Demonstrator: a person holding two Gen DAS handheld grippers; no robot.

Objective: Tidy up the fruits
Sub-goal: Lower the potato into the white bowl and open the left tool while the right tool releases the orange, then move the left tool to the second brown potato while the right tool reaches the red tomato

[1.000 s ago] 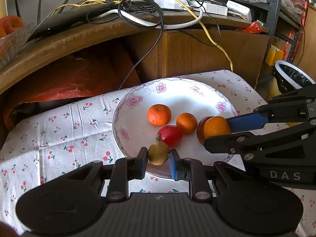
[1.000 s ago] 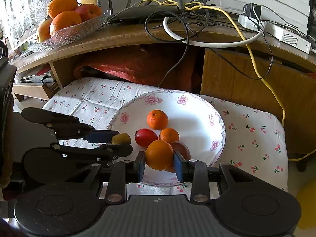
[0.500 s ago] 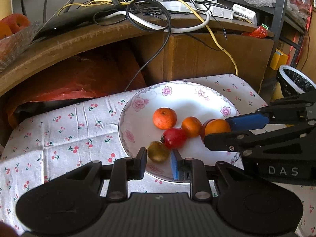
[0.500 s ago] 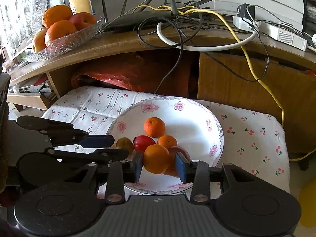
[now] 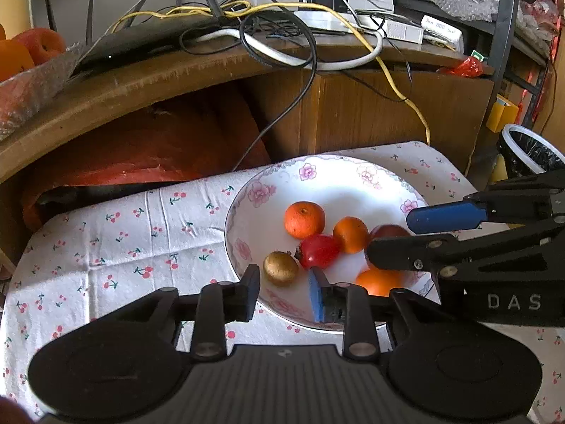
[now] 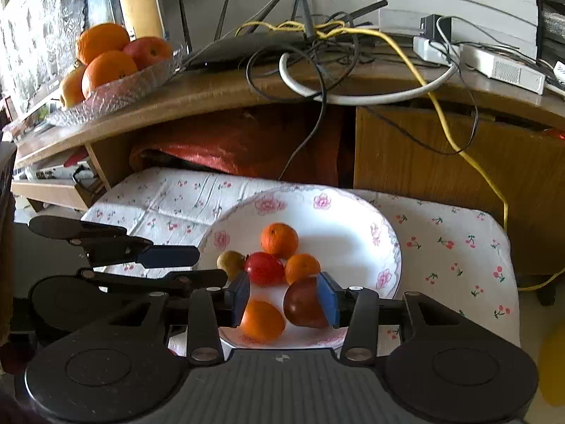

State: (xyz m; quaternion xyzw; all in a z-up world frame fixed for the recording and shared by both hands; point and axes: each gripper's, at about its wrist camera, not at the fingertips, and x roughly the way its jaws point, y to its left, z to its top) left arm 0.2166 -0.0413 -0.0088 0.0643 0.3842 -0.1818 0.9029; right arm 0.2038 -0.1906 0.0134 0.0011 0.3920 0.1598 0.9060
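Observation:
A white flowered plate (image 5: 317, 166) (image 6: 388, 233) on the cherry-print cloth holds several fruits. A small golden-brown fruit (image 5: 280, 268) (image 6: 229, 260) lies on it just beyond my left gripper (image 5: 284, 295), which is open and holds nothing. My right gripper (image 6: 284, 298) is open too. Below its pads an orange (image 6: 263, 319) (image 5: 378, 282) rests on the plate beside a dark red fruit (image 6: 303, 305). Further in are a red fruit (image 6: 265, 268) and two more oranges (image 6: 279, 240) (image 6: 302, 268). Each gripper shows in the other's view, the left one (image 6: 197, 266) at the plate's left rim.
A wooden shelf (image 6: 219, 95) overhangs the back of the cloth, carrying a glass bowl (image 6: 116, 88) of oranges and an apple, a router and tangled cables (image 5: 282, 35). Red fabric (image 5: 141, 141) fills the space beneath. A lined bin (image 5: 529, 148) stands at the right.
Both grippers have opened and drawn back. The golden-brown fruit left the left gripper and the orange left the right one. Both now rest on the plate.

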